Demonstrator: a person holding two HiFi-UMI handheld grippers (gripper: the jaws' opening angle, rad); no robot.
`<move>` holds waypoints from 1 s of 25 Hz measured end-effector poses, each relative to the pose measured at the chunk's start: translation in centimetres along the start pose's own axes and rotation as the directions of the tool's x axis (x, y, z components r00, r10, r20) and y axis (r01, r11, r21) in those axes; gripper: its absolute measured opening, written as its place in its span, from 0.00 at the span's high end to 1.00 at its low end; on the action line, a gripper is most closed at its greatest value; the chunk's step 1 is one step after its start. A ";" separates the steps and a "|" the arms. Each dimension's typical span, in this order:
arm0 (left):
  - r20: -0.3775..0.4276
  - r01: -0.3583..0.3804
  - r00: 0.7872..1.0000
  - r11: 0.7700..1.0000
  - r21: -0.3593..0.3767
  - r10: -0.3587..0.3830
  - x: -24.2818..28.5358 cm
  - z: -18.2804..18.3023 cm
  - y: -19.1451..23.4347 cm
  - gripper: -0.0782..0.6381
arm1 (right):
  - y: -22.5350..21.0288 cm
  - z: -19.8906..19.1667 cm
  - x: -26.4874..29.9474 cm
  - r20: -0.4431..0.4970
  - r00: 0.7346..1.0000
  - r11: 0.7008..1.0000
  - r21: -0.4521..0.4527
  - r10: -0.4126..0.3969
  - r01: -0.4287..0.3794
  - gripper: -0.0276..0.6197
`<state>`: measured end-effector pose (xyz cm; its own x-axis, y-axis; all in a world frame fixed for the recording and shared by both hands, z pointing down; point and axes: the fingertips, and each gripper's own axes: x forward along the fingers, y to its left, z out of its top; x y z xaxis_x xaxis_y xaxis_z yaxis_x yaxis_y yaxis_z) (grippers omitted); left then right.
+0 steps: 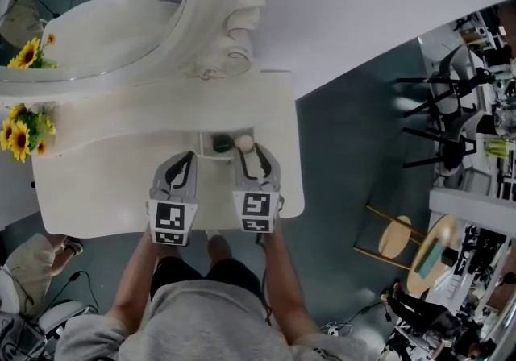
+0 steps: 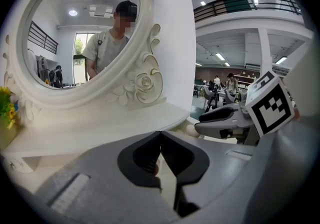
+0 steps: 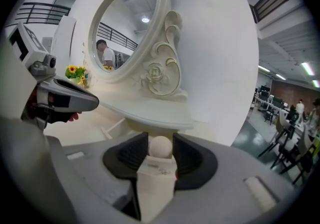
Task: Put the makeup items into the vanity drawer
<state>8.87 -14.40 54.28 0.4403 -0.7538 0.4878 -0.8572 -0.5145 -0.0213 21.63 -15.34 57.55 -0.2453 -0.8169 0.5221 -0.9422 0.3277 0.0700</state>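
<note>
Right tool (image 3: 160,143) brackets the white bottle (image 3: 156,183), jaws spread a touch off it; left tool (image 2: 160,135) is pressed together and empty. Bottle stands upright between the jaws in the drawer (image 1: 203,142) at the tool tips, long axis vertical, round cap up. You're at release, I'd say, so next back straight out without tipping it.

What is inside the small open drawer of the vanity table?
A dark round item lies in the drawer, and a cream ball-topped bottle stands at its right end. The right gripper covers the bottle's body; the drawer's near part is hidden too.
</note>
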 end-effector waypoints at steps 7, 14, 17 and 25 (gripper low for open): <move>0.013 -0.007 1.000 1.000 0.003 0.007 -0.7 0.2 -0.3 0.88 | -0.1 -0.1 -0.7 0.004 1.000 1.000 0.003 -0.002 0.002 0.71; 0.053 -0.029 0.998 1.000 0.010 0.028 -2.1 1.5 -0.3 0.88 | 0.1 1.0 -2.1 0.034 0.999 1.000 -0.012 -0.004 0.004 0.71; 0.075 -0.042 0.996 0.999 0.012 0.041 -3.2 2.3 -0.2 0.88 | 0.4 2.0 -3.1 0.053 0.999 1.000 -0.021 -0.001 0.002 0.72; 0.149 -0.091 0.985 0.996 0.018 0.088 -7.0 5.0 -0.1 0.88 | 1.0 5.5 -7.0 0.135 0.991 1.000 -0.031 0.000 0.004 0.72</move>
<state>7.23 -11.09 46.44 0.3982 -0.8485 0.3485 -0.8890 -0.4507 -0.0815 21.12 -11.90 49.35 -0.2737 -0.8736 0.4024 -0.9357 0.3387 0.0989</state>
